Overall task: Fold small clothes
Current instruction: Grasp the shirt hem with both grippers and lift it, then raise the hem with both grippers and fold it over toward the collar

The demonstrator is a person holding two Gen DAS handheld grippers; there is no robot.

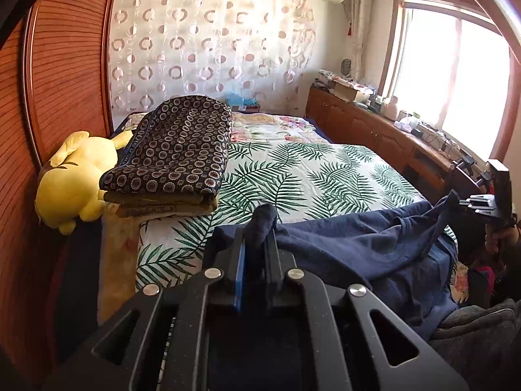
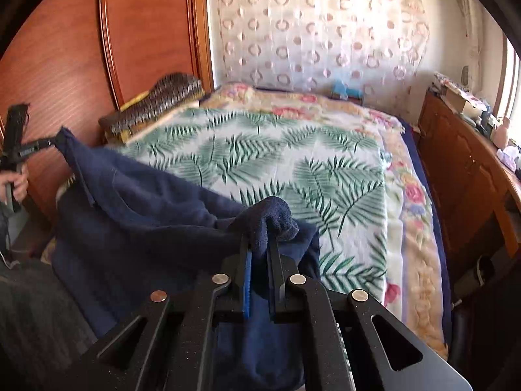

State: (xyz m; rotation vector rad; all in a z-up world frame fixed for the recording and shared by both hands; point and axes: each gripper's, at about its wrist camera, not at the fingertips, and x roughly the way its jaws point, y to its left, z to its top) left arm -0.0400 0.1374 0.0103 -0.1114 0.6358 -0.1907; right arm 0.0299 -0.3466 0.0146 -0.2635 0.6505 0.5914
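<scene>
A navy blue garment (image 1: 358,247) lies half lifted over the near edge of the bed (image 1: 309,169), which has a fern-print sheet. My left gripper (image 1: 259,238) is shut on one bunched corner, and a tuft of cloth sticks up between its fingers. In the left wrist view my right gripper (image 1: 469,203) sits at the far right with another corner pulled up to it. In the right wrist view the right gripper (image 2: 262,244) pinches a wad of the garment (image 2: 146,215). The left gripper (image 2: 49,143) holds its corner taut at the far left, above a person's hand (image 2: 14,182).
A folded dark patterned blanket (image 1: 176,150) and a yellow plush toy (image 1: 75,176) lie by the wooden headboard (image 1: 65,81). A low wooden cabinet (image 1: 374,127) with clutter runs under the window on the right. A flowered quilt (image 2: 413,195) borders the fern sheet.
</scene>
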